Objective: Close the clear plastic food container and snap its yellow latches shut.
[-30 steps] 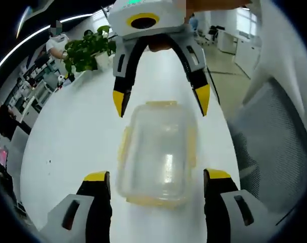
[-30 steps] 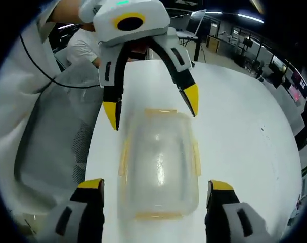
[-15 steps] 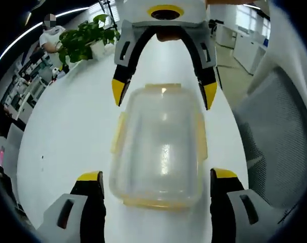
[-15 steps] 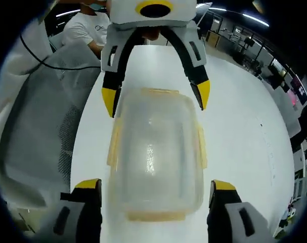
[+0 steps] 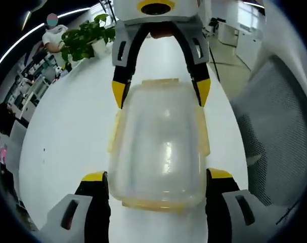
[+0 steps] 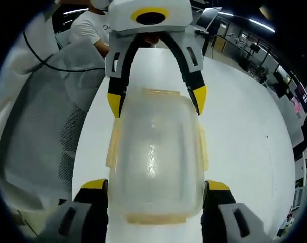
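1. Landmark: the container (image 5: 158,147) lies flat on the white table (image 5: 67,131), lid on top. It is clear plastic with yellow latches along its edges.
2. Left gripper view: the left gripper (image 5: 157,183) stands with jaws apart, one yellow-tipped jaw on each side of the container's near end, just beside its walls. Contact cannot be confirmed.
3. Same view: the right gripper (image 5: 161,93) enters from beyond the container, jaws spread, its two yellow tips at the container's far corners.
4. Same view: a side latch (image 5: 114,132) on the container's left edge and another on its right edge lie splayed outward. An end latch (image 5: 161,203) shows at the near end.
5. Same view: a potted plant (image 5: 85,40) stands on the table beyond the container's far left. A mesh chair (image 5: 274,126) sits right of the container, off the table.
6. Right gripper view: the right gripper (image 6: 156,186) brackets the container (image 6: 156,157) near end, jaws apart. The left gripper (image 6: 157,101) meets the far corners, also spread.
7. Same view: a mesh chair (image 6: 47,111) lies left of the container.
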